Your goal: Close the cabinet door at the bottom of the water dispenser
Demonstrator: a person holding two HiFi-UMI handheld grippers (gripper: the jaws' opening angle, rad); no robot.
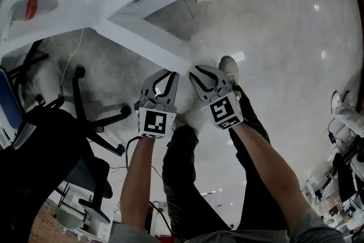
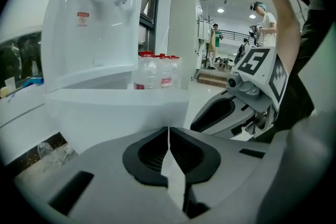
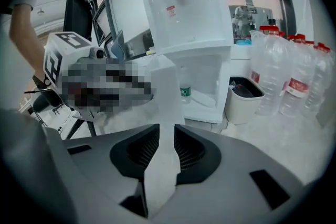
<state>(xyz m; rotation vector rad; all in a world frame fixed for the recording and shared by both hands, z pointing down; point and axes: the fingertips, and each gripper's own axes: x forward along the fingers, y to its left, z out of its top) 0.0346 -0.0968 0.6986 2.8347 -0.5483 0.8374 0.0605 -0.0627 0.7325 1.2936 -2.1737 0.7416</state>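
Yet to push shut: cabinet door (image 1: 142, 41) open just ahead of jaws, clenched empty on left gripper (image 2: 168, 131), slightly parted on right gripper (image 3: 166, 128).

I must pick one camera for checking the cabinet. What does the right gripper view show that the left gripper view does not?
Right gripper view only: the cabinet interior, a green-labelled bottle in it, a white bin. Left gripper view only: the right gripper's marker cube and stairs. Both: the water dispenser, its cabinet door and the red-capped water bottles.
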